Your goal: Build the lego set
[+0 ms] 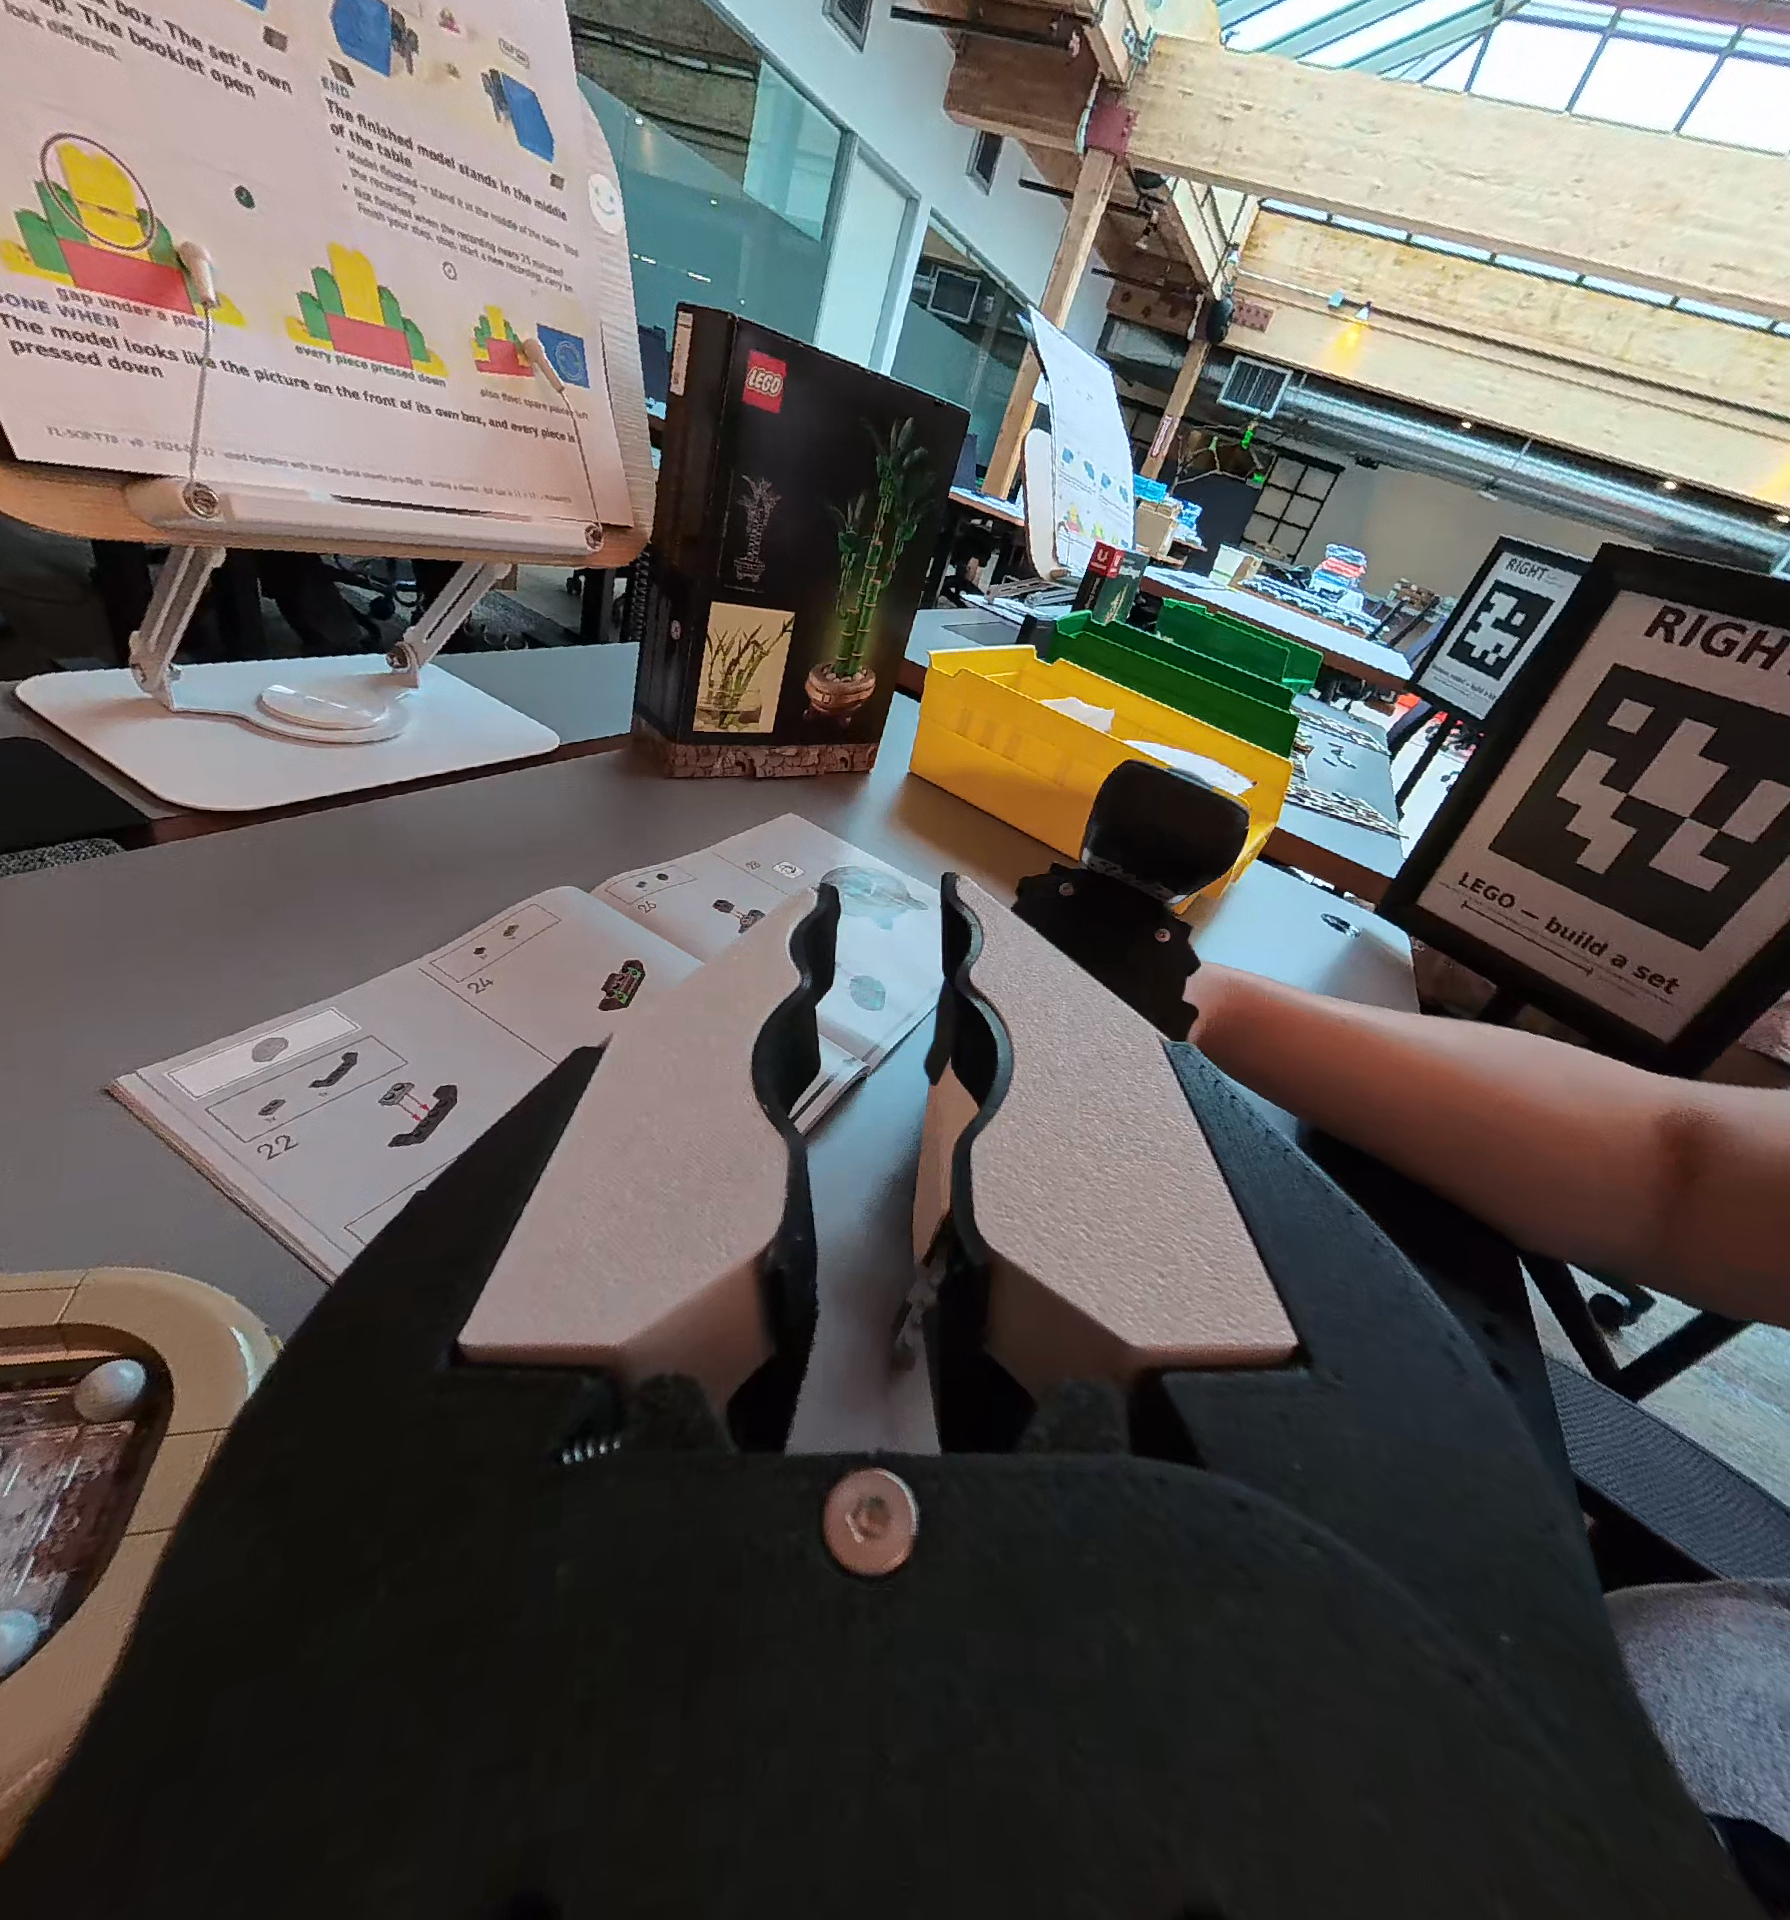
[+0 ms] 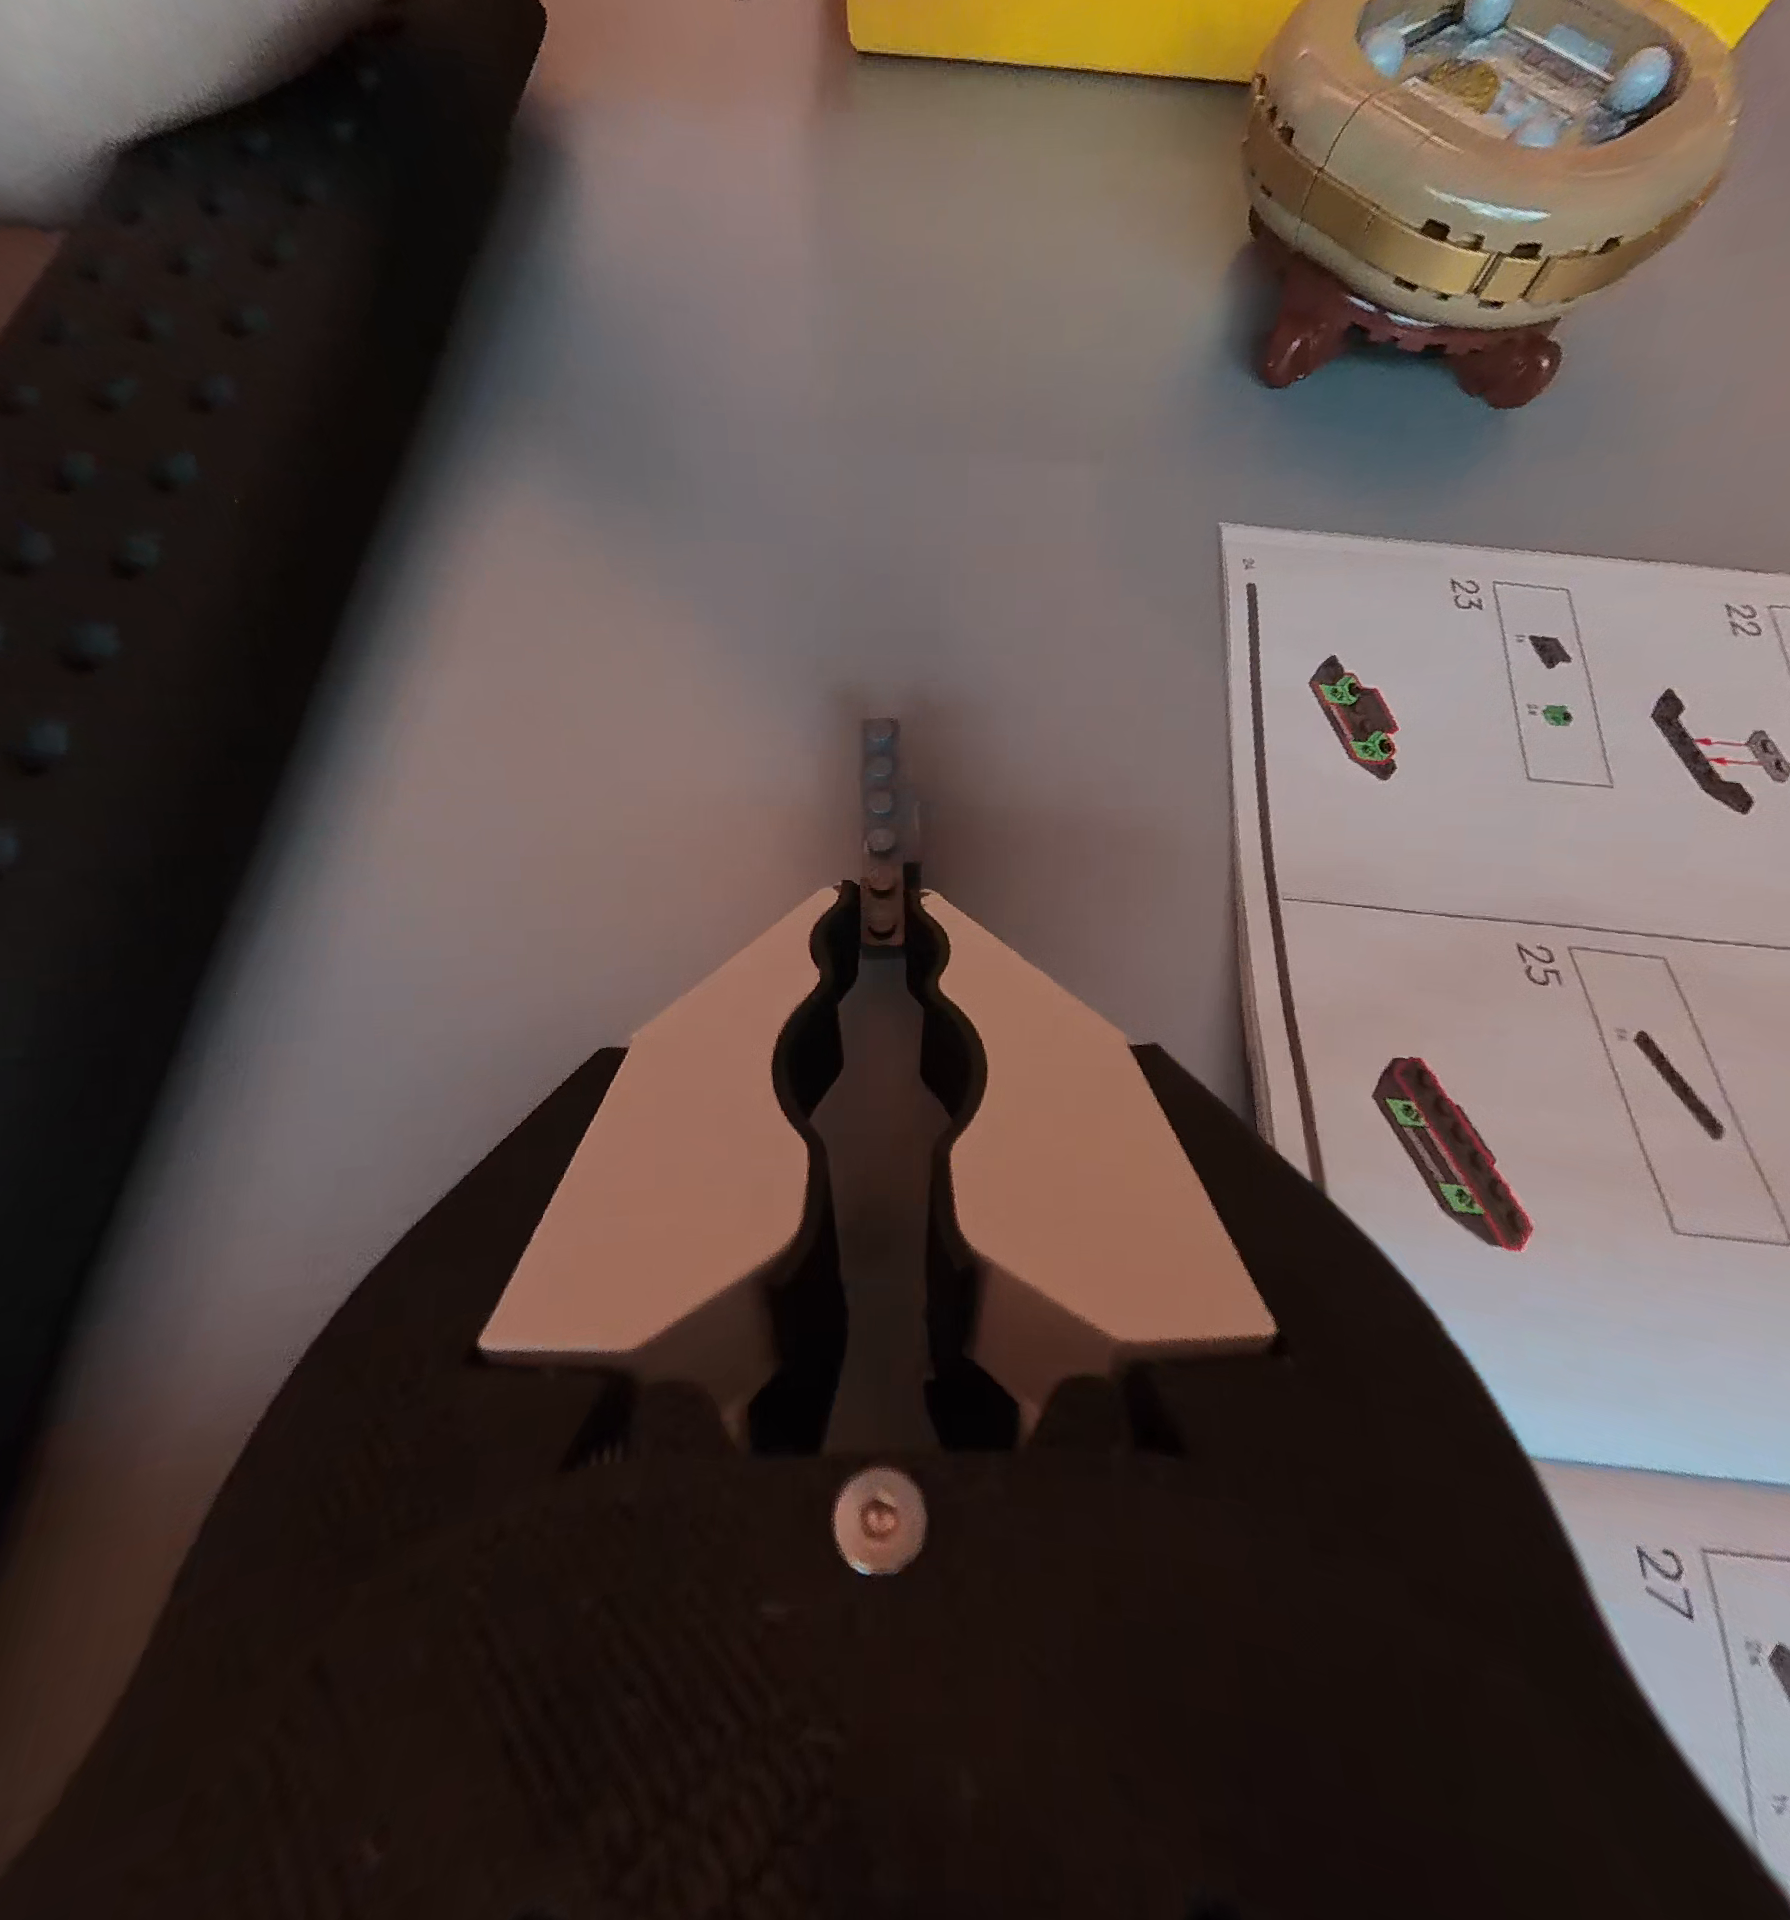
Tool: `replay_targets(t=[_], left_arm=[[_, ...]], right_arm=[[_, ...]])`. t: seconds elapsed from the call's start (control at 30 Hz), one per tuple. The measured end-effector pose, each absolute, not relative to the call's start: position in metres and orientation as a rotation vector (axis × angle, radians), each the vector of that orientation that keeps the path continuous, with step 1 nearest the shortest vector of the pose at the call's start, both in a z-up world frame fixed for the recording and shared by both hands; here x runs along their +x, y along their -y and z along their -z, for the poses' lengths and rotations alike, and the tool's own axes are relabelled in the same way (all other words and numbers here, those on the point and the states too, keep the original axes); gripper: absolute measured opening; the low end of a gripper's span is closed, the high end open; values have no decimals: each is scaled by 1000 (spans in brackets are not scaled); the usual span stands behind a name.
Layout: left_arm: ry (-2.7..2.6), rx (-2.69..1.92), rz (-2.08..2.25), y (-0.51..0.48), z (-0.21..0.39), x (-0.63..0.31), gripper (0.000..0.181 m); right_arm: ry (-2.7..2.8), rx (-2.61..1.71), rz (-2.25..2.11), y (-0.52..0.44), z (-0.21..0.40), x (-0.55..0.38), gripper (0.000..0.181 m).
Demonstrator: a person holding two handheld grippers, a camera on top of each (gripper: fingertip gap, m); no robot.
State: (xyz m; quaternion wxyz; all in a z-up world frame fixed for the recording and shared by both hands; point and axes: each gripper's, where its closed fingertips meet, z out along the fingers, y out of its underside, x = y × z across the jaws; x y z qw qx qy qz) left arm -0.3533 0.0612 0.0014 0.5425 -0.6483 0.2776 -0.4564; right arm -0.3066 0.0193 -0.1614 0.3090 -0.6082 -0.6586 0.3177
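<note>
Our right hand-held gripper [image 2: 883, 914] points down at the worktop [image 2: 766, 468], tips pinching a thin grey studded plate [image 2: 883, 821]. Our left hand-held gripper [image 1: 886, 935] sits level above the booklet [image 1: 434, 1060], slightly open, gripping nothing.

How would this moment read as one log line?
right claw: shut on thin grey studded lego strip | left claw: open, empty | tan round lego pot: on table

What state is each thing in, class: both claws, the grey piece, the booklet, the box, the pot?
Left claw: open, empty.
Right claw: shut on the grey piece.
Grey piece: clamped at one end, jutting forward.
Booklet: lying open on the table.
Box: upright.
Pot model: standing, top unfilled.
</note>
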Motion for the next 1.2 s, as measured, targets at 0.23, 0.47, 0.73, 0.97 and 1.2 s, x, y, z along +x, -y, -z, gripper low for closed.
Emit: replay_targets(t=[0.23, 0.47, 0.73, 0.97, 1.2], left_arm=[[-673, -1555, 1074, -61, 2, -352, 18], [-672, -1519, 1033, -60, -5, -356, 18], [-1010, -1562, 1017, -33, 27, -323, 30], [-1463, -1753, 588, -22, 125, -300, 33], [-1424, -1847, 674, -28, 140, -301, 35]], right_arm=[[1722, -1591, -832, -20, 151, -297, 22], [1302, -1574, -586, -72, 81, -219, 26], [792, -1581, -403, -134, 39, -111, 26], [881, -1621, -415, -137, 58, -129, 26], [957, -1629, -407, -136, 65, -143, 26]])
